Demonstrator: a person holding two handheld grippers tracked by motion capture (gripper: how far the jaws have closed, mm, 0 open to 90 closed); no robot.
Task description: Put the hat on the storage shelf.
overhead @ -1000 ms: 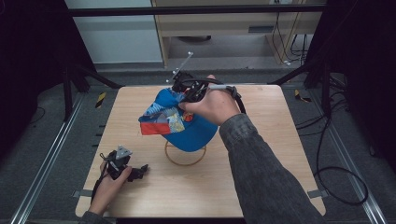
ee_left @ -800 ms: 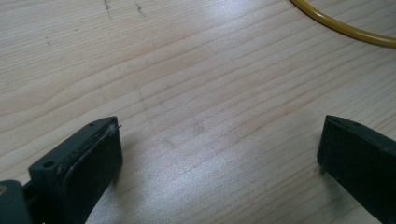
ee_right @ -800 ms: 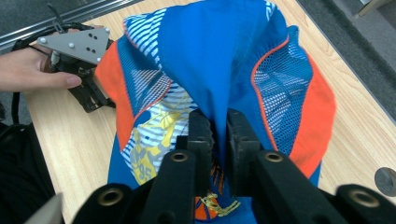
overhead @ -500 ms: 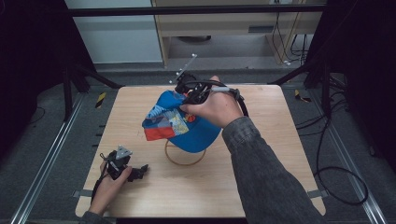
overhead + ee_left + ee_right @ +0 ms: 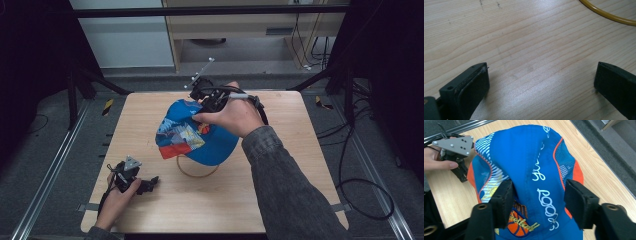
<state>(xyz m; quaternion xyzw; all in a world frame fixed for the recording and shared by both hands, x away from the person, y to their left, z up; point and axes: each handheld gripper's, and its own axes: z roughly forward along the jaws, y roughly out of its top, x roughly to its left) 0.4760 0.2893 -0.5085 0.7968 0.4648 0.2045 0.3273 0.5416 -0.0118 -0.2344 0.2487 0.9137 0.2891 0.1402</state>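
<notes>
The bench [image 5: 300, 170] is a pale wooden top, and my blue cap [image 5: 200, 132] sits near its middle, a little toward the far edge, draped over a yellow ring [image 5: 197, 172] whose near arc shows below the cap's brim. Compared with a second ago the cap has settled: then its patterned side panel was lifted and bunched up at the left under my grip, and now that panel hangs down lower and looser toward the ring. My right claw [image 5: 537, 195] is above the cap at its far side, pointing down over the crown. Its jaws have just been opening: the crown's ridge with the white lettering lies between them, the left pad still brushing the fabric and the right pad standing clear of it, so I no longer have hold of the cap. My right hand [image 5: 235, 117] has kept its place over the cap since the earlier frame. My left claw [image 5: 540, 80] rests low over the bench near the near left corner, well apart from the cap, where it was a second ago; its jaws stand wide apart with only bare wood between them, and a short stretch of the yellow ring crosses the top corner of its view.
</notes>
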